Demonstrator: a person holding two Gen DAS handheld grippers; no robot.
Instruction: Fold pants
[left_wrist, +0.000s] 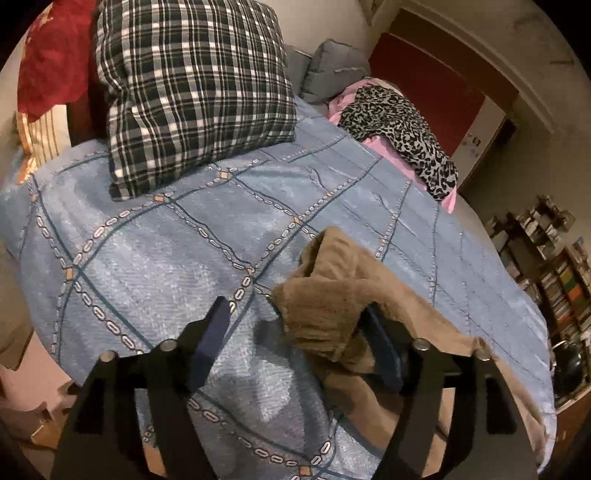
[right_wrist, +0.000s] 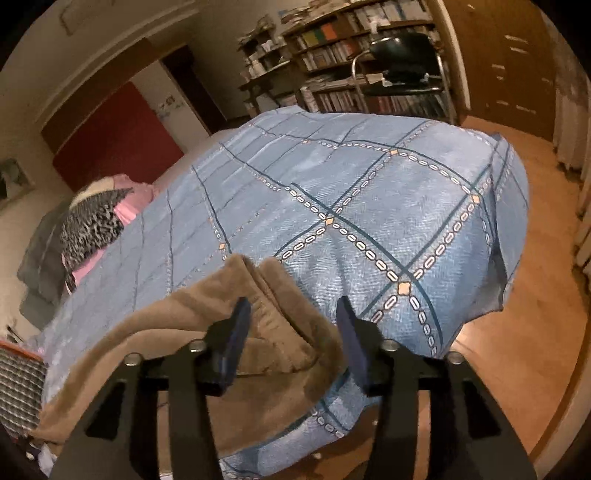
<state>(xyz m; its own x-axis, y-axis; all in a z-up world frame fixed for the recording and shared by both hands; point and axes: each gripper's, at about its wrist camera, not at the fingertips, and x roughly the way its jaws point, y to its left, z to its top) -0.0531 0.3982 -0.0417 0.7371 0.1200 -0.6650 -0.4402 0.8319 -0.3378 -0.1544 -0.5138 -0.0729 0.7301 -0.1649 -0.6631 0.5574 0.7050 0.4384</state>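
The tan fleece pants (left_wrist: 332, 291) lie on the blue patterned bedspread (left_wrist: 166, 258) near the bed's front edge. In the left wrist view my left gripper (left_wrist: 295, 314) is open; its right finger (left_wrist: 380, 339) is partly hidden under a bunched end of the pants, its left finger over bare bedspread. In the right wrist view the pants (right_wrist: 184, 314) stretch to the left. My right gripper (right_wrist: 295, 314) is open, with its jaws on either side of a folded end of the fabric.
A plaid pillow (left_wrist: 195, 92) lies at the head of the bed. A leopard-print garment (left_wrist: 402, 129) on pink cloth lies at the far side. Bookshelves (right_wrist: 362, 62) and a black chair (right_wrist: 402, 59) stand beyond the bed. Wooden floor (right_wrist: 517, 350) lies to the right.
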